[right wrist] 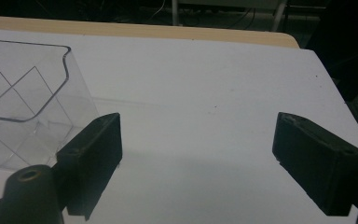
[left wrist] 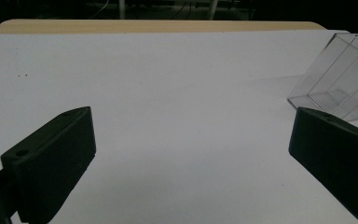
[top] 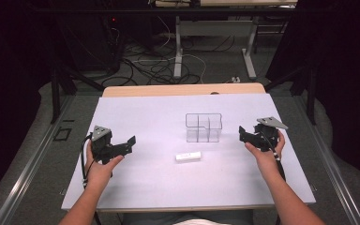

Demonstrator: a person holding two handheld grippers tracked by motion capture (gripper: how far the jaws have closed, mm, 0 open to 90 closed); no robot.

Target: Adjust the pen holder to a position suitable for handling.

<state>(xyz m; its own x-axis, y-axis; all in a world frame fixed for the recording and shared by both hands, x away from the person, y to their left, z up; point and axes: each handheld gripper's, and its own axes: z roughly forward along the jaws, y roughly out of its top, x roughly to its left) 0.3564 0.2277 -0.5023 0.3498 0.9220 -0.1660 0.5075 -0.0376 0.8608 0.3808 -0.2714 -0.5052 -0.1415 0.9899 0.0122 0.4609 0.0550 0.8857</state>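
On the white-covered desk (top: 136, 187) we find the clear divided box (top: 203, 127) upright mid-desk and the small white block (top: 188, 156) just before it, flanked by the left hand-held gripper (top: 130, 143) and right hand-held gripper (top: 242, 134), both wide open, empty, evidently poised to reach in.

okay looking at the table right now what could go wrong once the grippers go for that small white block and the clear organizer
The clear divided organizer looks light and stands close to the right gripper; a nudge could slide or tip it. The small white block lies flat and low, so open jaws might push it instead of gripping. The left gripper is also open and holds nothing.
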